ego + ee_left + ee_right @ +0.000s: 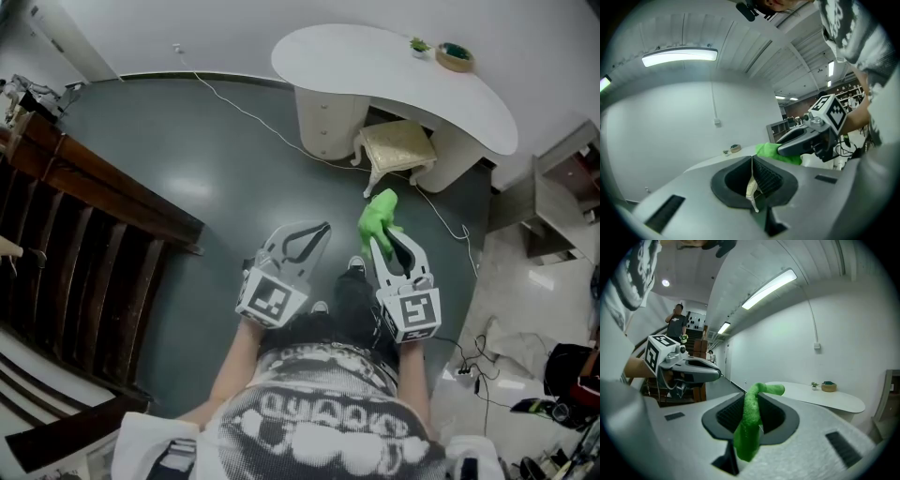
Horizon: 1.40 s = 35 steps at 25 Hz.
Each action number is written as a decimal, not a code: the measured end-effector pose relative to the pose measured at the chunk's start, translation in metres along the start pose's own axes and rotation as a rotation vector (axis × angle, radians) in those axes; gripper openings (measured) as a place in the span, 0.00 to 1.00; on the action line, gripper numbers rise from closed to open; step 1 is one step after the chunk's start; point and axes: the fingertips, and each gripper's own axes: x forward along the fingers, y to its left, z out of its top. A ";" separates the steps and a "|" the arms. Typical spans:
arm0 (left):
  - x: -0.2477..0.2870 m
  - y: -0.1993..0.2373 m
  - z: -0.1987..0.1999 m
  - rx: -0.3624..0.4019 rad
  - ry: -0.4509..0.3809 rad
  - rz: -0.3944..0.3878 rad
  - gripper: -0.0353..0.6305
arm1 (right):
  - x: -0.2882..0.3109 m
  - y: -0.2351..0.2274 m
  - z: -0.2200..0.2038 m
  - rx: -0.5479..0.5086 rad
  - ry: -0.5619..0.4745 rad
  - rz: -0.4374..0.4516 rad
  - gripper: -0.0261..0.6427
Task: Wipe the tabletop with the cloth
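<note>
While the white table (394, 70) is still well ahead, the green cloth (378, 214) sits pinched in the right gripper (384, 234)
Head view: both grippers are held out over the dark floor (187, 169), the left gripper (323, 227) just beside the right; the cloth sticks up past the right jaw tips; a small plant (419, 44) and a bowl (456, 56) stand at the table's far end; left gripper view: jaws pressed together, with only a pale sliver at the seam that I cannot identify; right gripper view: jaws clamped on the cloth, which hangs between them and curls over at the top; the step in hand looks like carrying the cloth to the table, wiping not yet begun; the next move, as I judge it, calls for stepping closer, lowering the cloth flat onto the tabletop, then sweeping clear of plant and bowl
</note>
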 end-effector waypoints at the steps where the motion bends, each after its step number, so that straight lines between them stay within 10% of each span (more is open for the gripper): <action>1: 0.004 0.003 -0.001 -0.004 -0.001 0.002 0.06 | 0.004 -0.002 -0.001 0.001 0.001 0.004 0.17; 22: 0.232 0.143 -0.018 0.022 0.049 0.055 0.06 | 0.192 -0.199 0.023 -0.022 -0.045 0.108 0.17; 35: 0.274 0.178 -0.041 0.007 0.122 0.107 0.06 | 0.245 -0.235 0.015 0.008 -0.031 0.179 0.17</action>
